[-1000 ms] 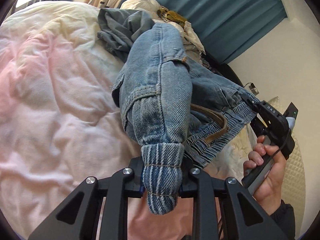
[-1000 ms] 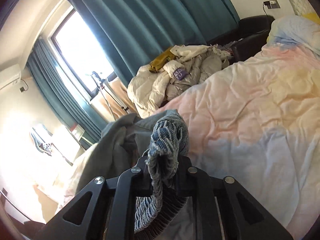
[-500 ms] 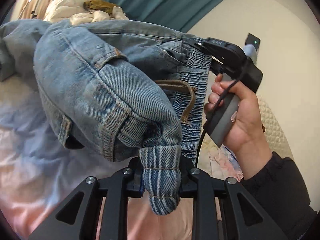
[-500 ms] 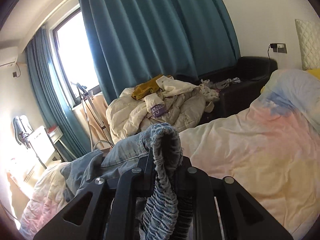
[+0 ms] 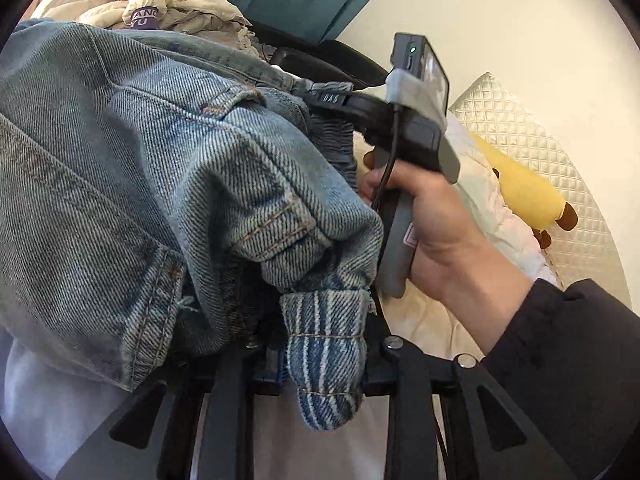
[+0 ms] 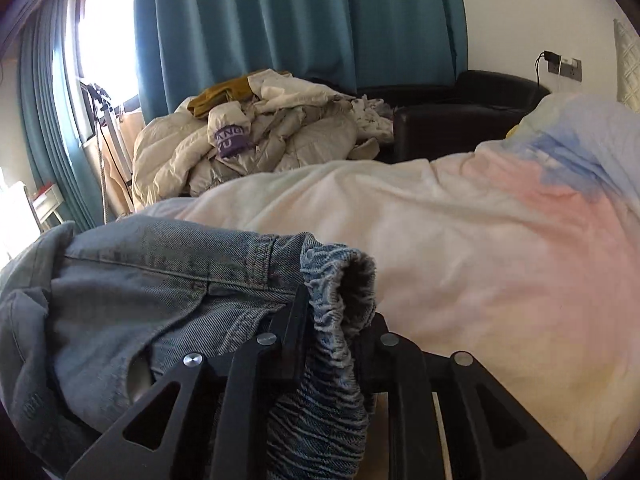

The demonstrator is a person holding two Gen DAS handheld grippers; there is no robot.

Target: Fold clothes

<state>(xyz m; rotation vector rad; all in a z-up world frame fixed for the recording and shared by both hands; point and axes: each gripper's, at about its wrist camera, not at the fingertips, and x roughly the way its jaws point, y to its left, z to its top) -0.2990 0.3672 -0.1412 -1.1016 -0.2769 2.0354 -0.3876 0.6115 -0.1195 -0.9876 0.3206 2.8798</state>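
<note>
The bed [image 6: 460, 240], under a pale cover tinted pink and blue, is filling the right and centre of the right wrist view. The teal curtains [image 6: 300, 16] are hanging across the top of that frame, with a heap of pale clothes [image 6: 260, 136] lying below them at centre left and a black sofa [image 6: 460, 116] standing to its right.

The jeans [image 5: 140, 184] are being held up off the bed, filling the left and centre of the left wrist view; in the right wrist view they are occupying the lower left.

The left tool [image 5: 320, 344], at the bottom centre of its frame, is clamping a striped fold of the jeans' waistband, its fingers closed tight on the cloth. The right tool [image 6: 332, 328], at the bottom centre of its own frame, is pinching the gathered elastic waistband in the same manner. The right hand [image 5: 432, 224] is gripping that tool's handle at centre right of the left wrist view.

A yellow plush toy [image 5: 524, 192] is lying at the right edge there.
</note>
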